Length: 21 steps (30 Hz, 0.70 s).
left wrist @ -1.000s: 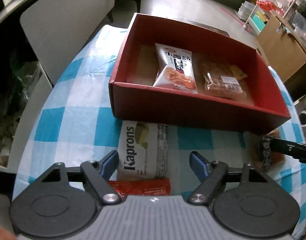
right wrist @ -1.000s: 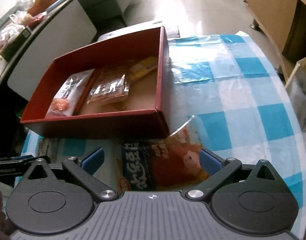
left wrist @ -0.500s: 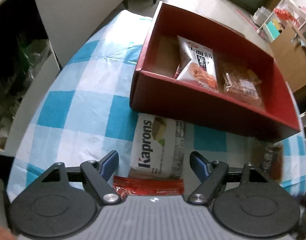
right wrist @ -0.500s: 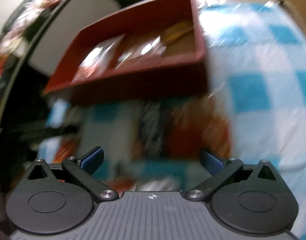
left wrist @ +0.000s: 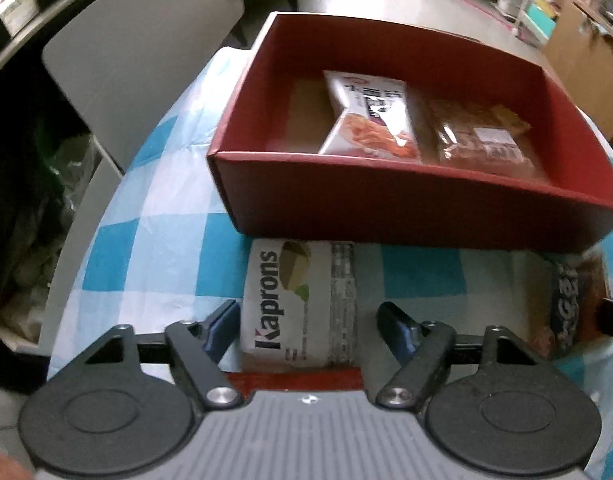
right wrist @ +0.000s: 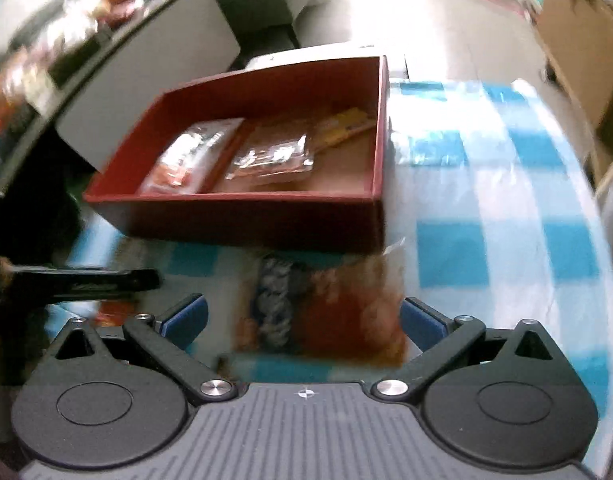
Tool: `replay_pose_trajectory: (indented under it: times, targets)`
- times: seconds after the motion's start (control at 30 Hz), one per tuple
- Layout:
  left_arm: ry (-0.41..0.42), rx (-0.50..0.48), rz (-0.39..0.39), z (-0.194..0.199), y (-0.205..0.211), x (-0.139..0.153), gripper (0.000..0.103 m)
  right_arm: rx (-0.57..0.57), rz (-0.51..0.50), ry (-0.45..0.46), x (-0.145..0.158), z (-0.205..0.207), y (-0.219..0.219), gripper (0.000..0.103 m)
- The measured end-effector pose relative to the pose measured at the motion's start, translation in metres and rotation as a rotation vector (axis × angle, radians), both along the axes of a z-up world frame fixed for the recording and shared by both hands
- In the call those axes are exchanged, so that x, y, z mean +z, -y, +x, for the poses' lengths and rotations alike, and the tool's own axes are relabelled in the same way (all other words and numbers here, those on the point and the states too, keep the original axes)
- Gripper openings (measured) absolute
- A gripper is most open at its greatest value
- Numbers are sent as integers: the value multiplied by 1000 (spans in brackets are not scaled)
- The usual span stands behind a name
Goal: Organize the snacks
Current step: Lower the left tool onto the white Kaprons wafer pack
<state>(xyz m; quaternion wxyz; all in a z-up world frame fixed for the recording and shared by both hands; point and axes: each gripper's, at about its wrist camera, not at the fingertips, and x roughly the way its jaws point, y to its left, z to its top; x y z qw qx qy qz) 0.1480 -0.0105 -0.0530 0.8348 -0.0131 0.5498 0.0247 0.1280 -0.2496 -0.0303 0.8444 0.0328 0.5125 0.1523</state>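
A red box (left wrist: 386, 208) (right wrist: 242, 220) sits on the blue-checked tablecloth and holds a white noodle-snack packet (left wrist: 370, 116) (right wrist: 186, 160) and a clear packet of brown snacks (left wrist: 482, 140) (right wrist: 274, 158). A white Kaprons packet (left wrist: 302, 304) lies on the cloth in front of the box, between the fingers of my open left gripper (left wrist: 308, 320). A red packet (left wrist: 298, 380) lies just under that gripper. An orange and dark snack bag (right wrist: 322, 312) (left wrist: 570, 304) lies in front of the box's right corner, between the fingers of my open right gripper (right wrist: 302, 316).
A white chair back (left wrist: 138, 60) stands left of the table. The tablecloth (right wrist: 486, 200) stretches right of the box. A cardboard box (left wrist: 578, 52) and shelves stand on the floor at the far right. The left gripper's finger (right wrist: 86, 278) shows at the left of the right wrist view.
Both grippers have moved closer over their packets and stay open. The right wrist view swung and has steadied on the orange bag.
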Motion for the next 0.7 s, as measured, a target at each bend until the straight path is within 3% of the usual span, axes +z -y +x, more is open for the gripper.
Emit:
replay_pose_trajectory:
  times: [0.07,0.3,0.4,0.5,0.57,0.63,0.7]
  targets:
    - [-7,-7,-3,-3,-3,2,60,47,-6,-18,-10,9,-6,103]
    - [-40,8,-50,-6,-20,1,59,135,87,-97,-24,19,-9,103]
    - [-52,12,-48,-5,-18,1,60,108,253,-234,-28,4,7,103]
    - [-52,11,-40,-4,-16,0,60,128,271,-309,-34,-23,8,103]
    - [-50,18,-53,-3,-17,0,60,166,216,-284,-28,-37,5,103]
    - [-47,24,-67,-3,-18,1,60,202,104,-199,-15,-38,-1,103]
    - [-41,21,-68,-3,-19,2,60,161,59,-115,-7,-26,0,103]
